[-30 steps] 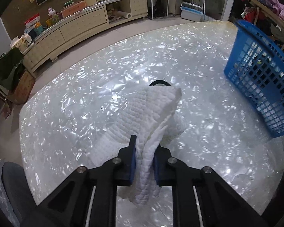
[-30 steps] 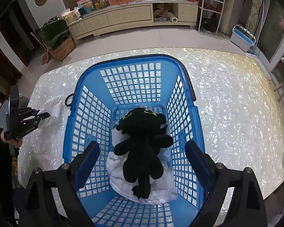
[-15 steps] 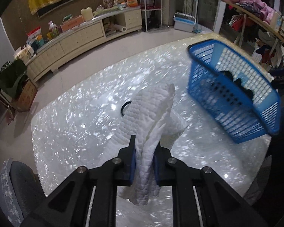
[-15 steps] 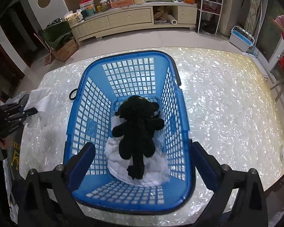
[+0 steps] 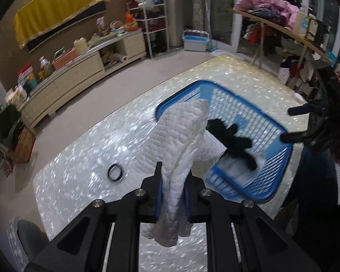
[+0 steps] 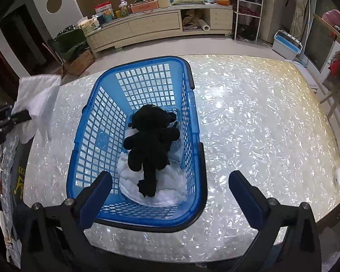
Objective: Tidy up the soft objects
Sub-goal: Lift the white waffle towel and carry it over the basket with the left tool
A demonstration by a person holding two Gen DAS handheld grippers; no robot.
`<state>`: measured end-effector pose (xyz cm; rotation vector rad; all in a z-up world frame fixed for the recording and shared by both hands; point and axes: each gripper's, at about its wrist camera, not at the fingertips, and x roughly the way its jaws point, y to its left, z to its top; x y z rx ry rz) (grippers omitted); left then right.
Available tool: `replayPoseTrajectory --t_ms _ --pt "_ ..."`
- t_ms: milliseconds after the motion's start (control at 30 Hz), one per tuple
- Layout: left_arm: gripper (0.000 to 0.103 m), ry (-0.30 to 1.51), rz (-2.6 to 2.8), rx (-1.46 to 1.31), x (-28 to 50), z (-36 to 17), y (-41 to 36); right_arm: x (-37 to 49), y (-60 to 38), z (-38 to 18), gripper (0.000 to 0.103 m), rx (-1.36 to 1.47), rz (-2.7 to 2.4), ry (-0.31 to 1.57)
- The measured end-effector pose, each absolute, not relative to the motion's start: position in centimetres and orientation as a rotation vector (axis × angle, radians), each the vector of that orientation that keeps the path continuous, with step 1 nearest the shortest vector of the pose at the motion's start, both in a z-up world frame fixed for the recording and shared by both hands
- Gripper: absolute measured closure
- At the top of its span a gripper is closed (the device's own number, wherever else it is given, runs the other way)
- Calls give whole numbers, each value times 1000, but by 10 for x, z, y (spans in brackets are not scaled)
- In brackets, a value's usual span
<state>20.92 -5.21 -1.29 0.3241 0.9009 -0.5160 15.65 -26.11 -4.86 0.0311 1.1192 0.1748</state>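
While the white quilted cloth (image 5: 181,149) is pinched between the blue pads (image 5: 159,198) of the left gripper (image 5: 172,200), most of it stands up ahead of the fingertips and a short end hangs below them. This gripper is held above the pearly table (image 5: 83,158), pointing toward the blue basket (image 5: 276,176); a black ring (image 5: 115,172) lies on the table to its left. From the right wrist view, the cloth (image 6: 37,97) hangs in the air off the basket's left side, not over it. The right gripper (image 6: 170,195) hovers over the near end of the basket (image 6: 133,222), its fingers spread wide and gripping nothing. Inside the basket a black plush toy (image 6: 150,145) lies on a white cushion (image 6: 163,192).
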Motion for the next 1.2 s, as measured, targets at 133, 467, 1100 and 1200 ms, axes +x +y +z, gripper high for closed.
replayPoseTrajectory --t_ms 133,467,1100,1200 --pt "89 896 -552 350 210 -12 -85 154 -266 -49 0 40 186 1111" --pt "89 945 -620 422 215 -45 -152 155 -284 -56 0 59 192 1106" --pt "89 1059 -706 467 219 -107 -206 154 -300 -68 0 109 185 1136" --pt "89 1067 -712 478 217 -113 -210 155 -300 -70 0 113 189 1143"
